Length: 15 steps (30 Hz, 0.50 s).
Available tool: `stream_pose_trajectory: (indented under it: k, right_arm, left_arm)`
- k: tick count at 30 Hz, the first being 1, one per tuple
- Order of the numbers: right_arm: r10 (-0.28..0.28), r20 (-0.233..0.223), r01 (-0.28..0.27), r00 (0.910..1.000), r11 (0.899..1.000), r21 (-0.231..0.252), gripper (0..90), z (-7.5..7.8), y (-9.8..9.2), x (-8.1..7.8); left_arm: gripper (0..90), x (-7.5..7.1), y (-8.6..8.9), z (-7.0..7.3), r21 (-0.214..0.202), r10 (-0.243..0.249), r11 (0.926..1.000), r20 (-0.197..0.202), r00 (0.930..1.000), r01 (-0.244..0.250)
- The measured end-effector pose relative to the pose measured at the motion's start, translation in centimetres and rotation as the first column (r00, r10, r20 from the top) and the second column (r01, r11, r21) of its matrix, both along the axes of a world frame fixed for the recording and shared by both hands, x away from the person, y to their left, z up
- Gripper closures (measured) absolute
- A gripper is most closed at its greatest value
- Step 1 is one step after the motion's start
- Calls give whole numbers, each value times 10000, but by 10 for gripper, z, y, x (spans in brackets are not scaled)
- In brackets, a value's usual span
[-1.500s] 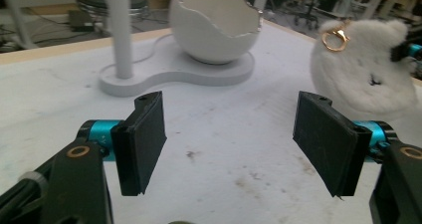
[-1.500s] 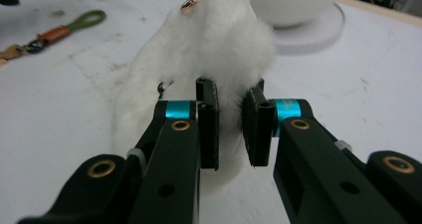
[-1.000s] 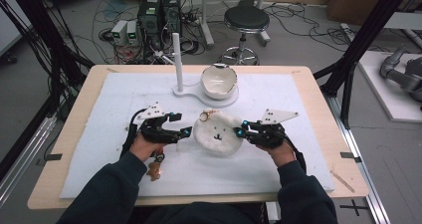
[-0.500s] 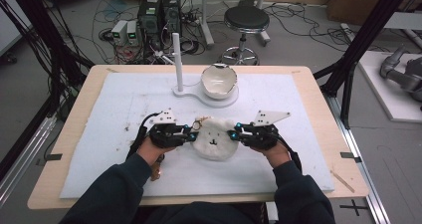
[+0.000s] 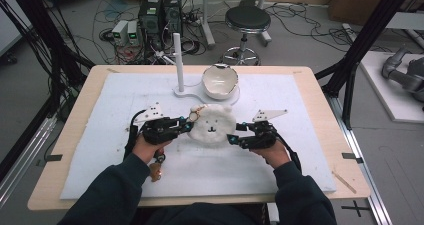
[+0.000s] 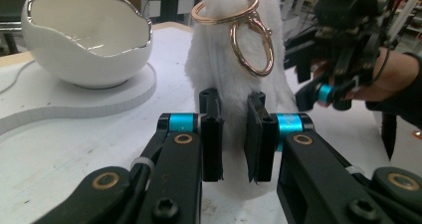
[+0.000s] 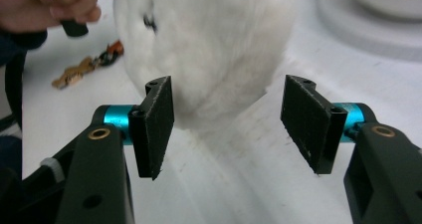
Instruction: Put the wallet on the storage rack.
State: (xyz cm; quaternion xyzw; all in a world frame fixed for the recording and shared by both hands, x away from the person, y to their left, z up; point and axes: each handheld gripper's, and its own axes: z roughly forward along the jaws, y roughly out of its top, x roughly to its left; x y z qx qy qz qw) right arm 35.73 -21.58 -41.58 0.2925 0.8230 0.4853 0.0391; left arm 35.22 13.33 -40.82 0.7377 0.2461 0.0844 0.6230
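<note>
A white fluffy plush face (image 5: 212, 125) with a gold key ring (image 5: 194, 115) lies flat on the white mat between both hands. My left gripper (image 5: 186, 125) is shut on the plush's left edge; in the left gripper view the black pads (image 6: 213, 133) pinch white fur (image 6: 234, 74) below the gold ring (image 6: 244, 35). My right gripper (image 5: 233, 137) stands open at the plush's right edge, and in the right gripper view its wide-apart jaws (image 7: 226, 122) frame the fur (image 7: 209, 50) without touching it.
A white egg-shaped bowl (image 5: 219, 80) on a white base with an upright post (image 5: 179, 60) stands behind the plush. A small brown trinket (image 5: 156, 171) lies on the mat near the left forearm. The mat (image 5: 300, 115) covers a wooden table.
Both grippers moved inward to the plush's sides. The left one closed on its left edge, and the plush has shifted slightly away from me.
</note>
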Motion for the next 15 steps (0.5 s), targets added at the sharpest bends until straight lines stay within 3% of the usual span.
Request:
stream_pose_trajectory:
  k: [1,2,3,6,8,9,10,11,12,13,15]
  right_arm:
    - [308,-206,-310,9993,9995,-112,498,-3,5,0]
    - [308,-206,-310,9993,9995,-112,498,-3,5,0]
    - [498,-173,-501,9986,9986,-183,572,-2,6,-1]
    - [421,290,-411,9987,9986,-324,725,3,3,-4]
    - [188,719,-177,9972,9997,-156,764,8,-2,-4]
    - [-52,1224,67,9925,9999,-116,777,13,-6,-7]
    - [-52,1224,67,9925,9999,-116,777,13,-6,-7]
    - [-144,1656,161,9861,9998,-90,785,17,-8,-8]
    - [-144,1656,161,9861,9998,-90,785,17,-8,-8]
    - [-95,2044,149,9788,9996,-250,789,19,-9,-10]
    - [55,2253,68,9743,9985,-534,791,20,-8,-11]
  left_arm:
    - [790,0,-2,-1,89,-64,9999,-39,10000,64]
    - [789,0,-2,-1,89,-64,9999,-39,10000,64]
    - [789,0,-3,-2,210,-92,9997,-57,9999,94]
    - [783,0,-5,-5,578,-107,9983,-281,9995,123]
    - [775,1,-9,-8,1009,-115,9948,-424,9990,157]
    - [758,1,-13,-12,1471,-173,9888,-629,9979,264]
    - [742,1,-13,-12,1471,-173,9888,-629,9979,264]
    - [717,1,-14,-13,1708,-184,9848,-713,9973,304]
    - [717,1,-15,-14,1828,-177,9826,-771,9969,316]
    - [598,3,-15,-15,1887,93,9820,-802,9967,61]
    - [502,3,-13,-14,1841,266,9828,-749,9968,-124]
